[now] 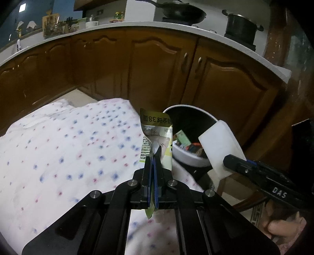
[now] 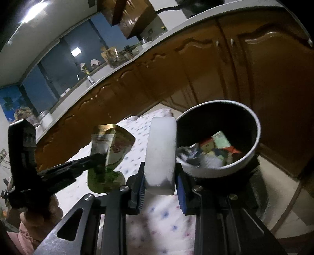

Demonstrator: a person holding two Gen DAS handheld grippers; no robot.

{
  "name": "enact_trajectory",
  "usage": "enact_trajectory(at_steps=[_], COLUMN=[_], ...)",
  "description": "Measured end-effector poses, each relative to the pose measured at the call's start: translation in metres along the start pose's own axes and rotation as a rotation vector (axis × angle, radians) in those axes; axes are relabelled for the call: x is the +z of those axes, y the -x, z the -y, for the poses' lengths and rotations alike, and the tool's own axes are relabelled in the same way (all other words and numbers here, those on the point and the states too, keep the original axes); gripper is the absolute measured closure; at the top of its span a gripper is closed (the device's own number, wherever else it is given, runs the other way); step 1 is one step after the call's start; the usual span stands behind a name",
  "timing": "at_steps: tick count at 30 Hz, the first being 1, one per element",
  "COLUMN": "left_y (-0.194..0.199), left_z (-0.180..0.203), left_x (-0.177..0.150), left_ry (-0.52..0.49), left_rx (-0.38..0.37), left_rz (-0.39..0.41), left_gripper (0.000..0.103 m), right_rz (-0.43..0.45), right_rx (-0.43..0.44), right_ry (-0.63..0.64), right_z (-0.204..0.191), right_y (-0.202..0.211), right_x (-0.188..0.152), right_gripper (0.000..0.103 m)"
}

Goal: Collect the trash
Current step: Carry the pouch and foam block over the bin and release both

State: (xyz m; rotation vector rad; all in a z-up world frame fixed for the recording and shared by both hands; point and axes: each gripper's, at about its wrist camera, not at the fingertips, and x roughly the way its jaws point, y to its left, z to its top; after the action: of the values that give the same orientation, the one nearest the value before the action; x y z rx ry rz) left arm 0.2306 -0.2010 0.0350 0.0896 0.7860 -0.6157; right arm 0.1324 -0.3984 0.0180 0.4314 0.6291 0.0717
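My left gripper [image 1: 153,157] is shut on a green and gold printed pouch [image 1: 156,135], held upright above the table's right edge; the pouch also shows in the right wrist view [image 2: 109,149]. My right gripper [image 2: 160,176] is shut on a white foam block [image 2: 161,153], which also shows in the left wrist view [image 1: 219,145]. Both are held just left of a round white trash bin [image 2: 253,125] with a dark inside, also in the left wrist view [image 1: 188,158]. It holds several wrappers and boxes.
A table with a white cloth with blue and pink flowers [image 1: 68,153] lies below and to the left. Brown wooden cabinets [image 1: 157,64] under a white counter stand behind. A wok [image 1: 182,10] and a pot [image 1: 241,25] sit on the counter.
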Motion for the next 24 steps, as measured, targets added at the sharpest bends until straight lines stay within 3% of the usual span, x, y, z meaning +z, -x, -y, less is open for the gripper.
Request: enact_trajectory(at_steps=[15, 24], left_y=[-0.044, -0.086], left_z=[0.044, 0.066], left_x=[0.067, 0.087], left_ry=[-0.013, -0.027], left_rx=[-0.09, -0.067], left_rz=[-0.013, -0.057], left_gripper=[0.102, 0.102], right_rz=[0.017, -0.02], right_rx=[-0.113, -0.146], right_ry=[-0.006, -0.015], right_z=[0.04, 0.058], right_y=[-0.005, -0.024], right_x=[0.047, 0.054], right_gripper=[0.075, 0.075])
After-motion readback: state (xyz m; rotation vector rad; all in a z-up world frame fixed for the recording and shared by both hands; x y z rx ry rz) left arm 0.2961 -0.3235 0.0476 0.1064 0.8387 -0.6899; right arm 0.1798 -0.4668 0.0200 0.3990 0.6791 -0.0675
